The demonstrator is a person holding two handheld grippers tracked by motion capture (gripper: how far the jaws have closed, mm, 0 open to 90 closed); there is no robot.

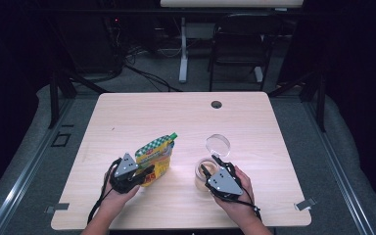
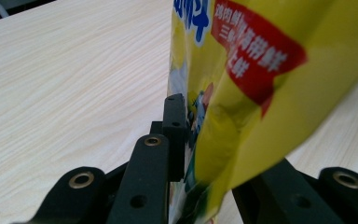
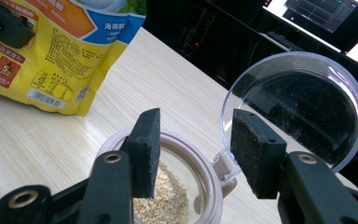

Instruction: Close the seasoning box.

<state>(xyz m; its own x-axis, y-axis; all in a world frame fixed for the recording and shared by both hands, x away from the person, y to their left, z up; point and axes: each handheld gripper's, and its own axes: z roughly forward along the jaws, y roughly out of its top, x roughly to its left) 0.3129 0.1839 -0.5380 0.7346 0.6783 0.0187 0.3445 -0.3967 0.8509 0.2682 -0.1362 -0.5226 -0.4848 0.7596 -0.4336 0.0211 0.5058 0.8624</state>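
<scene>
While the yellow seasoning pouch (image 1: pixel 155 156) stands upright on the wooden table (image 1: pixel 127 117), left of centre and near the front edge, the left gripper (image 1: pixel 144 175) has the pouch's lower corner between its jaws. In the left gripper view, the pouch (image 2: pixel 261 93) hangs down into the gap: the left jaw's pad lies against the printed face, and the right jaw sits under and behind the bulging foil. Whether both pads press on the foil cannot be told from these views. No free gap shows on the left side.

The right gripper (image 1: pixel 211 165) is held over the jar (image 1: pixel 204 172), which stands on the table right of centre, well apart from the pouch. In the right gripper view, the jar (image 3: pixel 200 172) is open-mouthed and holds pale granules (image 3: pixel 165 196). The left jaw's pad dips inside the rim; the right jaw's pad stands outside the rim, beside the hinge. The rim wall therefore lies between the pads. Contact is not confirmed, so whether the jaws are clamped on the rim cannot be told. The clear hinged lid (image 3: pixel 303 107) stands flipped up behind the right jaw.
</scene>
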